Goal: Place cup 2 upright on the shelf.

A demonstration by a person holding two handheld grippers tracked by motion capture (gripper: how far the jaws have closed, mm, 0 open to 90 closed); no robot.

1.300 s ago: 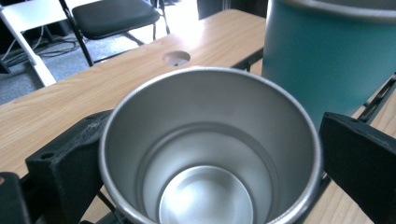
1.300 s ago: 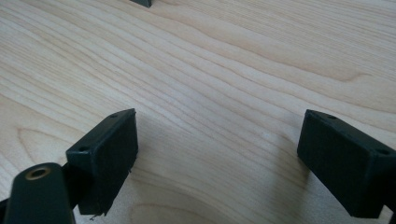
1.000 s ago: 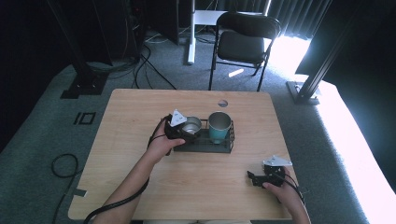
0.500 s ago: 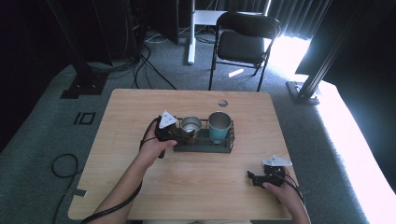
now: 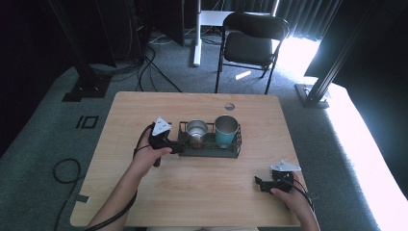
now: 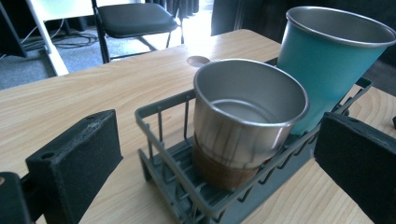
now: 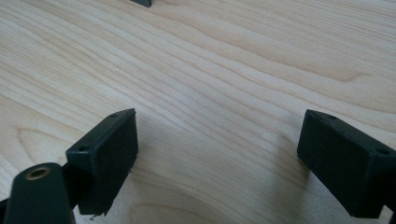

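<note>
Steel cup [image 5: 197, 131] stands upright in the left part of a dark wire rack [image 5: 185, 126] at mid-table, with a teal cup [image 5: 226, 130] upright just beside it in the right part. High view: the left gripper [image 5: 177, 148] sits at the rack's left end; the right gripper [image 5: 260, 183] rests on the wooden table [image 5: 202, 192] near its front right corner, well apart from the rack. Left gripper view: the left gripper [image 6: 219, 163] has its jaws spread wide, the steel cup [image 6: 247, 119] and rack [image 6: 161, 109] end between them, nothing clamped. Right gripper view: the right gripper [image 7: 224, 154] jaws stand wide apart over bare table [image 7: 224, 70], holding nothing
</note>
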